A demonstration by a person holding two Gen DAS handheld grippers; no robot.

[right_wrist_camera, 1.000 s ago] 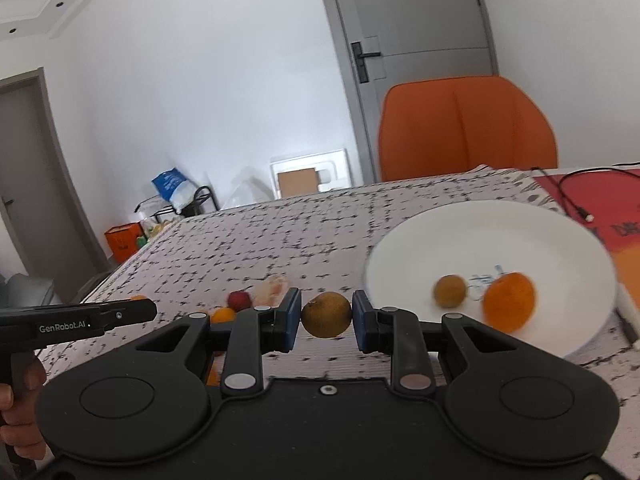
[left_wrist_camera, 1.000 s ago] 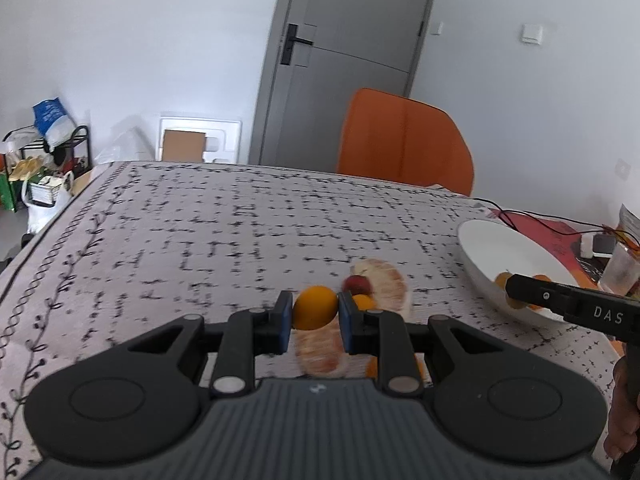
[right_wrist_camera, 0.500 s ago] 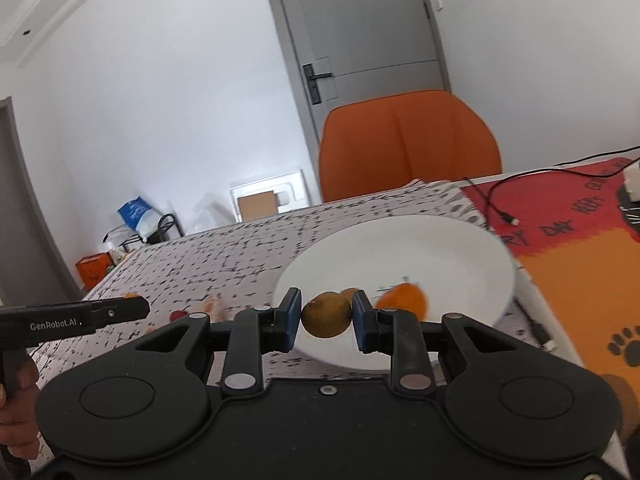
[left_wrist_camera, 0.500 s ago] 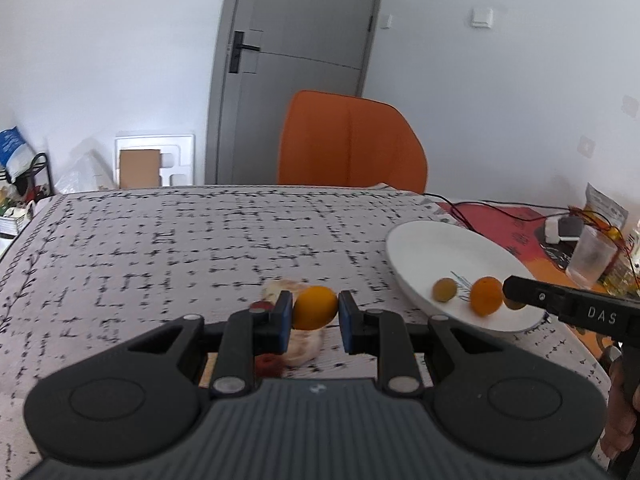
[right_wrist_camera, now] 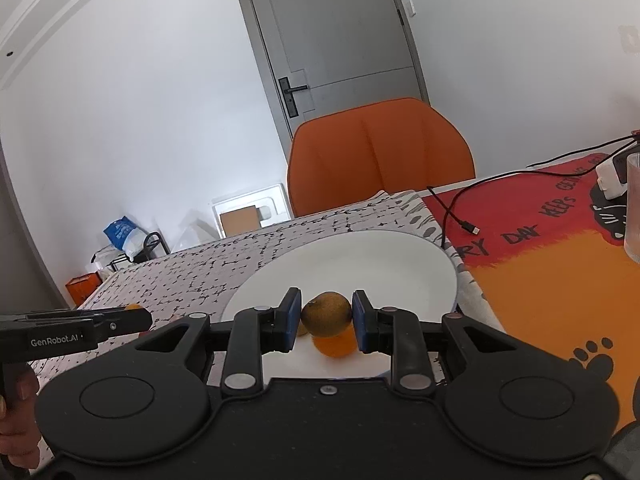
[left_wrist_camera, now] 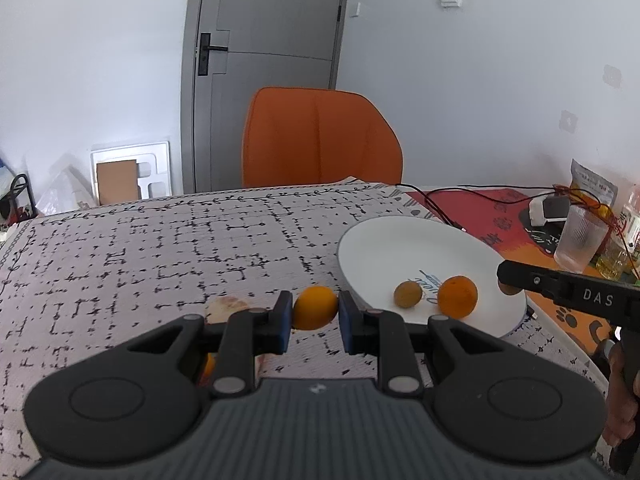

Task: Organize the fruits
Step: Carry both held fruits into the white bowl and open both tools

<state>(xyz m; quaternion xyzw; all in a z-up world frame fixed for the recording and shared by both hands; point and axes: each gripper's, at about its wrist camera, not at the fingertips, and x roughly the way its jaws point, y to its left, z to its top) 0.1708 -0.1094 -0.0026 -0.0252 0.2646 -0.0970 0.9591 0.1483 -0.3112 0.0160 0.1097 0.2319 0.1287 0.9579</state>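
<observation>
My left gripper is shut on a small orange fruit, held above the tablecloth just left of the white plate. On the plate lie a brown fruit and an orange. My right gripper is shut on a brownish-yellow fruit and holds it over the plate, above the orange. The right gripper also shows at the right of the left wrist view. A peeled fruit piece lies on the cloth behind my left fingers.
An orange chair stands at the table's far side. A red and orange mat with a black cable lies right of the plate. A clear cup and bottles stand at the far right.
Both grippers have moved right with their fruits. The right gripper now hangs over the plate; the left gripper has come from the fruit pile to the plate's left edge.
</observation>
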